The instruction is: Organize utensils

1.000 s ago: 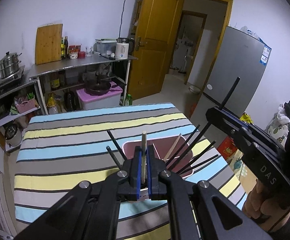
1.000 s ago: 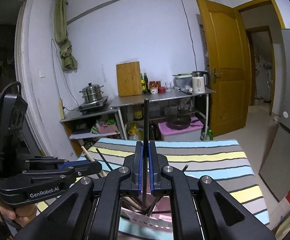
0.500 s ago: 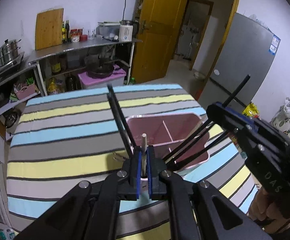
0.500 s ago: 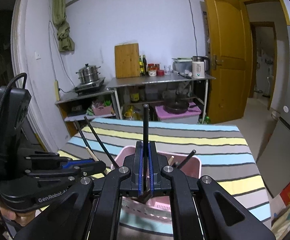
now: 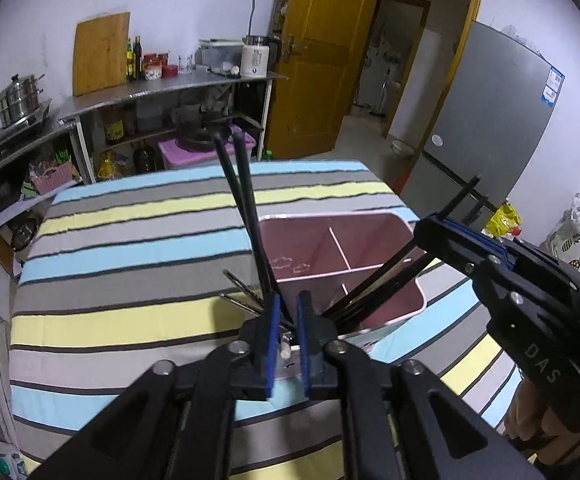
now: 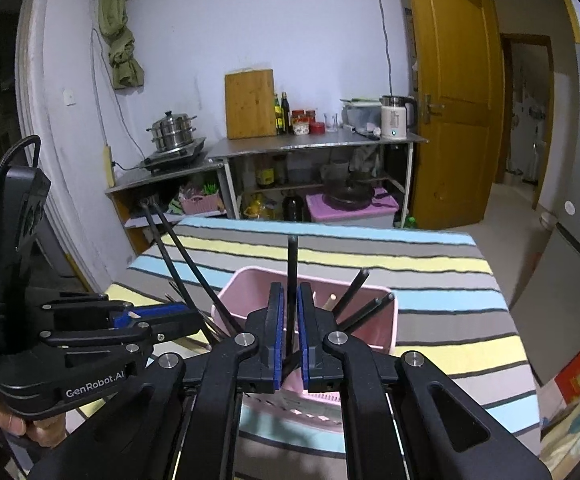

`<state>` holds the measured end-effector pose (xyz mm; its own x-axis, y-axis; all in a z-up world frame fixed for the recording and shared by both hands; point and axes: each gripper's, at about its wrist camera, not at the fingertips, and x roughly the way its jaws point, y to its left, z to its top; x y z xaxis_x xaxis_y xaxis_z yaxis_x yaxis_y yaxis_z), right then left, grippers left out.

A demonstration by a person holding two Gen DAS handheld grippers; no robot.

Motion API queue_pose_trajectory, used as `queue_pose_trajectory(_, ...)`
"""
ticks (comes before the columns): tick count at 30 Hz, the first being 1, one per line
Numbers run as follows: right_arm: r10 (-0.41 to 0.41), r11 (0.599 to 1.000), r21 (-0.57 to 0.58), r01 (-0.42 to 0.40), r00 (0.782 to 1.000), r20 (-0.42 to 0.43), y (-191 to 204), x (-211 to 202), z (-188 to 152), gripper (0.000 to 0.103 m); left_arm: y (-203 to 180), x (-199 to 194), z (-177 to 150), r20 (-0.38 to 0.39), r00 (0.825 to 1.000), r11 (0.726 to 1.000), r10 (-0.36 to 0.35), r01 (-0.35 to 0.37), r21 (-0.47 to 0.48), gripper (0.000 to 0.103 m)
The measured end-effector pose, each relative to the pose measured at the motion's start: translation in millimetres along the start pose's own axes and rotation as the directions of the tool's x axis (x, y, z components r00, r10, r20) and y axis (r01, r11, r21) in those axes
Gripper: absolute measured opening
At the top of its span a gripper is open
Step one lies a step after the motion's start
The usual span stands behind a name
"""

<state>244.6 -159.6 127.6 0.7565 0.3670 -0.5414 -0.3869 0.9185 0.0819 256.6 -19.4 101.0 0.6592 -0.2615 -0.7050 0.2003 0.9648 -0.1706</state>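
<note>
Now both tools' jaws just parted — left tool (image 5: 286,336), right tool (image 6: 290,332), chopsticks loosed.

**Two maker's marks on the grippers; other labels unreadable**

In the right wrist view, the left gripper (image 6: 157,316), at the near left, carries "GenRobot.AI" in white letters on its black lower body. In the left wrist view, the right gripper (image 5: 460,216), at the near right, shows "DAS" in pale letters on its black side; more letters may follow, hidden by the frame's edge. The blue-and-white sticker (image 5: 552,86) on the grey fridge (image 5: 490,128), far right, and the mark on the white kettle (image 6: 394,122) are too small to read.
</note>
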Motion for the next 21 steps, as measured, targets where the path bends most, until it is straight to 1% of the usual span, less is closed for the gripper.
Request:
queue_pose_trajectory(2, 0.0, 1.0, -0.005, 0.0, 1.0, 0.014, 1, -7, 2, 0.011, -1, -8, 0, 0.02, 1.0, 1.0, 0.002, -0.002, 0.003, 0.021)
queue_pose_trajectory(5, -0.003, 1.0, -0.007, 0.003, 0.999, 0.037, 0, -21, 4, 0.011, -2, -22, 1, 0.05, 0.999, 1.0, 0.007, -0.008, 0.007, 0.022)
queue_pose_trajectory(11, -0.007, 1.0, 0.011, 0.006, 0.997, 0.082, -3, -51, -2, 0.012, -4, -52, -6, 0.115, 0.993, 1.0, 0.009, -0.01, 0.006, 0.028)
queue_pose_trajectory(12, -0.01, 1.0, 0.014, 0.009, 0.996, 0.091, -4, -58, -6, 0.013, -5, -56, -9, 0.128, 0.992, 1.0, 0.011, -0.012, 0.007, 0.029)
queue_pose_trajectory(14, -0.017, 1.0, 0.022, 0.015, 0.995, 0.101, -4, -68, -13, 0.018, -7, -66, -18, 0.149, 0.989, 1.0, 0.016, -0.018, 0.008, 0.031)
queue_pose_trajectory(17, -0.026, 0.999, 0.042, 0.021, 0.994, 0.104, -5, -81, -28, 0.024, -7, -75, -32, 0.173, 0.985, 1.0, 0.024, -0.026, 0.005, 0.032)
queue_pose_trajectory(21, -0.042, 0.998, 0.051, 0.037, 0.995, 0.096, -3, -92, -48, 0.024, -10, -84, -56, 0.202, 0.978, 0.999, 0.042, -0.043, -0.003, 0.032)
